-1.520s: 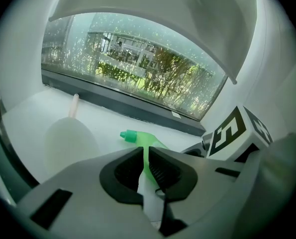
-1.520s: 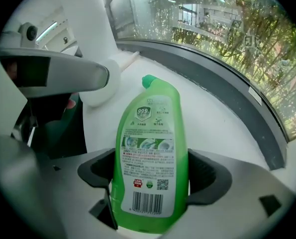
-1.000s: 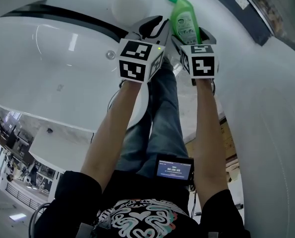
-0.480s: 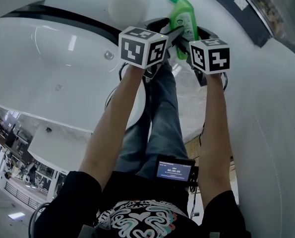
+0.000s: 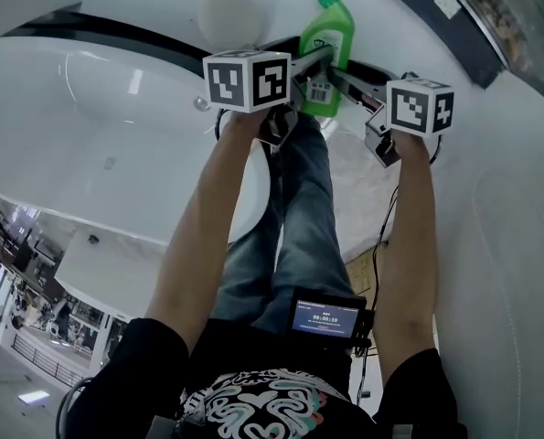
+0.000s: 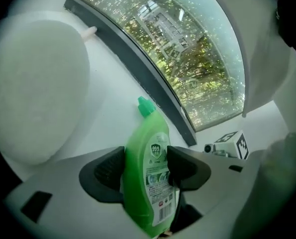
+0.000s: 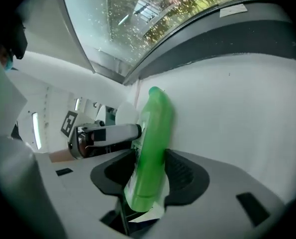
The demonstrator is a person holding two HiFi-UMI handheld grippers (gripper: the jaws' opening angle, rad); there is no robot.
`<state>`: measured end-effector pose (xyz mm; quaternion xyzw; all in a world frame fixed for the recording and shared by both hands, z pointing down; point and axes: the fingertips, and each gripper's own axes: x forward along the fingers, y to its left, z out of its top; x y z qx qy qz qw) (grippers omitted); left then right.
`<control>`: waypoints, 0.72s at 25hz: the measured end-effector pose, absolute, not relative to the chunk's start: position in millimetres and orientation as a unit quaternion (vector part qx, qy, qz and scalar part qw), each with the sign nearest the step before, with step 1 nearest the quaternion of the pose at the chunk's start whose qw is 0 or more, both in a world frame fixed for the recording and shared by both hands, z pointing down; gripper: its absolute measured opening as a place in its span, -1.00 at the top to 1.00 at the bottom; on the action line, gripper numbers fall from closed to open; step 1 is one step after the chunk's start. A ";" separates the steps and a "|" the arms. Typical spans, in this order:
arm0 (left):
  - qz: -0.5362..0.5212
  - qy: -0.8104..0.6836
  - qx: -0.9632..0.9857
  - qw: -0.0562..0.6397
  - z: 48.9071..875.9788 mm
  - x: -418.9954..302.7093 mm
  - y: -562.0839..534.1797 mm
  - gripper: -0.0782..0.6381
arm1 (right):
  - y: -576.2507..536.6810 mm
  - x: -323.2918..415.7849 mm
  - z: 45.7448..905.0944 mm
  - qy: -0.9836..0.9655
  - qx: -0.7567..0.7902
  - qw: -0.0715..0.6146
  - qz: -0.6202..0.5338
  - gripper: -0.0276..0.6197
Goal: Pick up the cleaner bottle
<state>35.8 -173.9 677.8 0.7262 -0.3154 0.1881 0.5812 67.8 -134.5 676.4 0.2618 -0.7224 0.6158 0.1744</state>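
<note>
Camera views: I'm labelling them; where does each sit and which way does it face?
Head view: head-mounted, facing steeply down at the bottle; arms, legs show.
Left gripper view: on the left gripper, along just-opening fingers astride the bottle.
Right gripper view: on the right gripper, along fingers just closing on the bottle.
All share the bottle.

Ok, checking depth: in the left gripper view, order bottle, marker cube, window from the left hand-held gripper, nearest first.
1. The bottle, between the jaws of the left hand-held gripper, which have just been opening.
2. Marker cube, low right.
3. Window, behind, above.
</note>
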 end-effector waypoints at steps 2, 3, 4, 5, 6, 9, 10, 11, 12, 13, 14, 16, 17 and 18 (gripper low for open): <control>0.171 -0.313 0.713 0.604 677.8 35.4 -176.1 0.06 | -134.5 69.4 672.7 -0.726 0.259 0.150 0.619 0.29; 0.160 -0.309 0.705 0.618 677.6 35.5 -176.7 0.06 | -134.9 71.3 670.2 -0.727 0.258 0.131 0.623 0.31; 0.149 -0.303 0.698 0.631 677.5 35.4 -177.4 0.05 | -135.6 73.1 667.7 -0.726 0.257 0.111 0.628 0.32; 0.139 -0.297 0.693 0.642 677.5 35.0 -178.2 0.04 | -136.4 74.3 665.6 -0.724 0.255 0.091 0.634 0.33; 0.130 -0.292 0.689 0.650 677.3 34.4 -179.2 0.04 | -137.2 74.8 664.0 -0.722 0.252 0.077 0.639 0.34; 0.123 -0.278 0.693 0.653 676.0 33.7 -181.9 0.04 | -138.4 73.3 662.6 -0.725 0.249 0.075 0.638 0.37; 0.127 -0.275 0.697 0.650 675.6 34.0 -182.1 0.04 | -138.7 72.3 663.2 -0.729 0.250 0.085 0.632 0.37; 0.131 -0.272 0.700 0.648 675.5 34.3 -181.7 0.04 | -138.5 71.6 664.0 -0.733 0.251 0.095 0.626 0.37; 0.133 -0.270 0.700 0.647 675.4 34.6 -181.1 0.04 | -138.1 71.2 664.4 -0.736 0.251 0.102 0.621 0.37; 0.133 -0.269 0.700 0.648 675.2 34.6 -180.7 0.04 | -138.0 71.2 664.2 -0.738 0.251 0.104 0.618 0.37; 0.132 -0.266 0.700 0.649 674.3 34.3 -180.6 0.04 | -138.2 71.2 663.5 -0.740 0.251 0.101 0.616 0.37; 0.136 -0.253 0.712 0.640 669.2 32.9 -181.1 0.04 | -139.6 71.0 661.1 -0.746 0.249 0.083 0.613 0.37; 0.144 -0.240 0.726 0.628 664.5 32.2 -180.9 0.05 | -140.2 71.0 659.8 -0.750 0.247 0.076 0.609 0.37; 0.152 -0.224 0.743 0.612 658.8 31.9 -180.5 0.09 | -140.4 71.2 658.4 -0.755 0.245 0.073 0.604 0.37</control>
